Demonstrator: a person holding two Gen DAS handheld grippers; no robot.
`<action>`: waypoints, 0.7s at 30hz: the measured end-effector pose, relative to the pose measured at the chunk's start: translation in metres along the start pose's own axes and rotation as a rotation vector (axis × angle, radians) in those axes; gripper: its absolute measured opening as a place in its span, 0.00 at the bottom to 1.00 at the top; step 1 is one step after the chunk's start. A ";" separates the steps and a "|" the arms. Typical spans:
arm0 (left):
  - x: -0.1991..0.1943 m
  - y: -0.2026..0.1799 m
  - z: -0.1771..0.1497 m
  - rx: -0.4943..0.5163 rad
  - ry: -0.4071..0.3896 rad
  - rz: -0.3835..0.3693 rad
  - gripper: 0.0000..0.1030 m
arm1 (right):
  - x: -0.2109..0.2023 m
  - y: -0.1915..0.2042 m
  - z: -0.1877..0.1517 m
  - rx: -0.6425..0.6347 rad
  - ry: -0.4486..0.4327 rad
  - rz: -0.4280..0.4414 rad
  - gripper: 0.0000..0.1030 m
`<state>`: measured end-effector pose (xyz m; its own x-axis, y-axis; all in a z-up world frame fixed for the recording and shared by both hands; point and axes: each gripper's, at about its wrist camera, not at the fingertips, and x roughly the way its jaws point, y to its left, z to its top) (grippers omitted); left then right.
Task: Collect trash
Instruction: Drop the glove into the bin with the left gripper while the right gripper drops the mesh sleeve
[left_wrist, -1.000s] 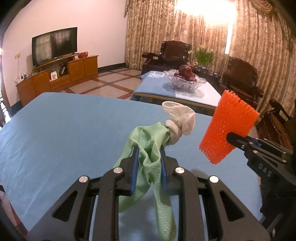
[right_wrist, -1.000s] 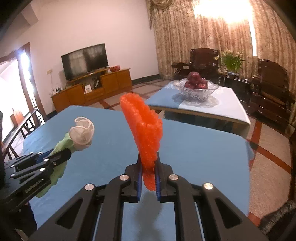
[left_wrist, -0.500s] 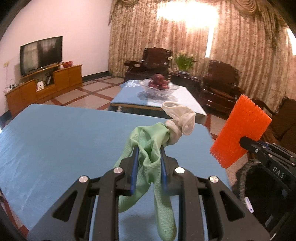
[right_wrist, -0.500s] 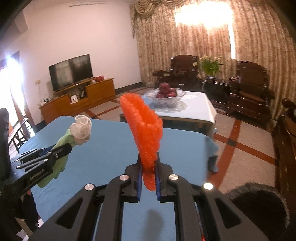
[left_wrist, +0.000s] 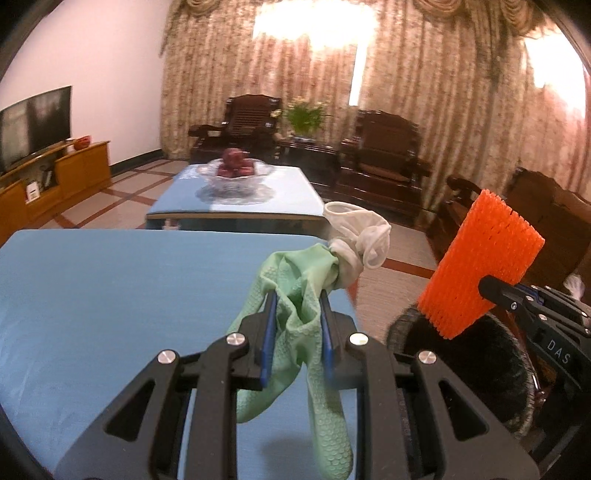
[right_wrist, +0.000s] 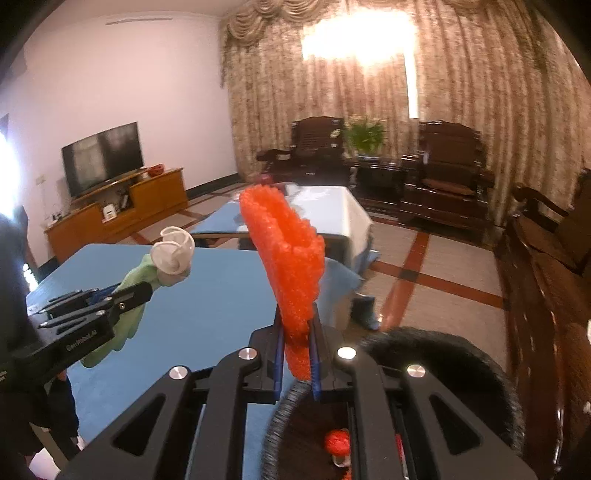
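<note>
Right wrist view, right gripper (right_wrist: 297, 354) clamped on orange foam net (right_wrist: 288, 258), left gripper (left_wrist: 295, 328) pinching green glove (left_wrist: 295, 291).

the left gripper (left_wrist: 295, 314) pinches a green rubber glove (left_wrist: 295, 295), its white cuff (left_wrist: 360, 240) flopping ahead past the blue table's (left_wrist: 110, 295) edge. to its right, the right gripper (left_wrist: 524, 306) holds an orange foam net (left_wrist: 480, 273) above a dark bin (left_wrist: 461, 358).

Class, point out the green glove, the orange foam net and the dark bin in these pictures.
green glove (left_wrist: 295, 295): left wrist view, bunched part between the fingers.
orange foam net (right_wrist: 291, 258): right wrist view, middle of the mesh.
dark bin (right_wrist: 461, 354): right wrist view, far rim.
</note>
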<state>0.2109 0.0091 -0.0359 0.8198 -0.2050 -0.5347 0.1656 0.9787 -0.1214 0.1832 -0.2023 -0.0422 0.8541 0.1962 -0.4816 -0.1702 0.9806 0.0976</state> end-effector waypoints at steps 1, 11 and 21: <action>0.001 -0.008 -0.002 0.005 0.002 -0.012 0.19 | -0.003 -0.004 -0.001 0.008 -0.001 -0.008 0.11; 0.018 -0.085 -0.008 0.076 0.022 -0.146 0.19 | -0.031 -0.063 -0.015 0.061 0.002 -0.135 0.11; 0.031 -0.144 -0.023 0.141 0.042 -0.248 0.19 | -0.044 -0.104 -0.031 0.096 0.016 -0.206 0.11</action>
<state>0.1997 -0.1381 -0.0546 0.7220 -0.4359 -0.5373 0.4354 0.8898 -0.1367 0.1480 -0.3125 -0.0582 0.8578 -0.0076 -0.5139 0.0553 0.9954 0.0777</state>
